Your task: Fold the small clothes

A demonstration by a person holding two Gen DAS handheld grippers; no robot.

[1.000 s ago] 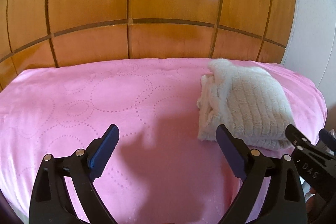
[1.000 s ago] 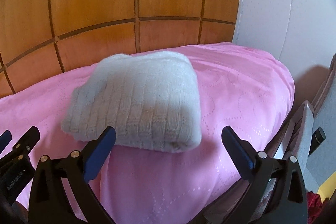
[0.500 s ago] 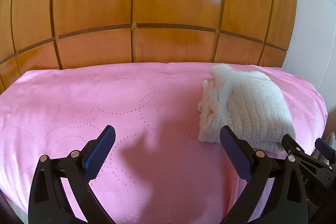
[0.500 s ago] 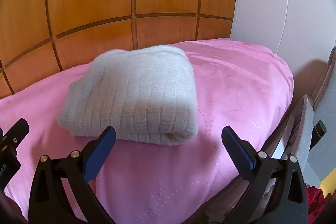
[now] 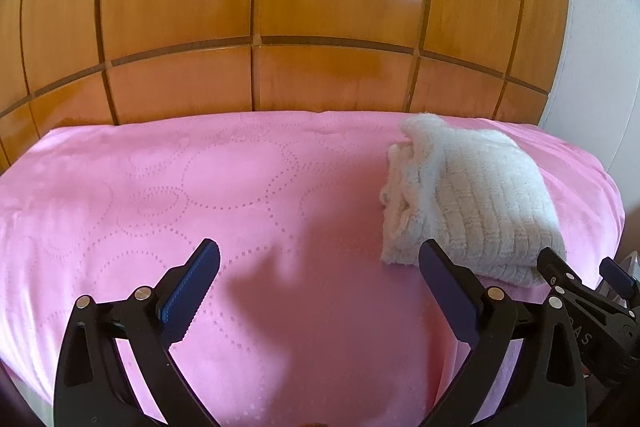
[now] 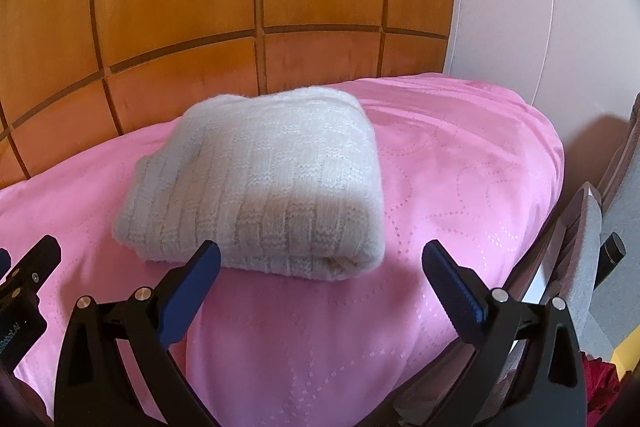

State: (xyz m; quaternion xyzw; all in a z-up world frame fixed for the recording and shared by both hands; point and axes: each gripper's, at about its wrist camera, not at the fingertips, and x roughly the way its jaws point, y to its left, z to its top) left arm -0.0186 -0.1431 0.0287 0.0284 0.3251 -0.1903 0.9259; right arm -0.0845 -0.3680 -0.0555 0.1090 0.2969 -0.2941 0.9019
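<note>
A white knitted garment (image 5: 472, 199) lies folded into a thick bundle on the pink cloth (image 5: 200, 195), at the right side in the left wrist view. It also shows in the right wrist view (image 6: 272, 187), left of centre. My left gripper (image 5: 320, 279) is open and empty, above the cloth to the left of the bundle. My right gripper (image 6: 320, 279) is open and empty, just in front of the bundle's near folded edge. The right gripper's fingers (image 5: 580, 291) show at the lower right of the left wrist view.
A wooden panelled wall (image 5: 320, 7) stands right behind the pink surface. A white wall (image 6: 540, 7) is at the right. A chair back (image 6: 588, 267) stands beside the right edge of the pink surface. The cloth drops off at the right edge (image 6: 552, 187).
Both grippers have drawn back slightly from the folded bundle and stay open. The bundle has not moved.
</note>
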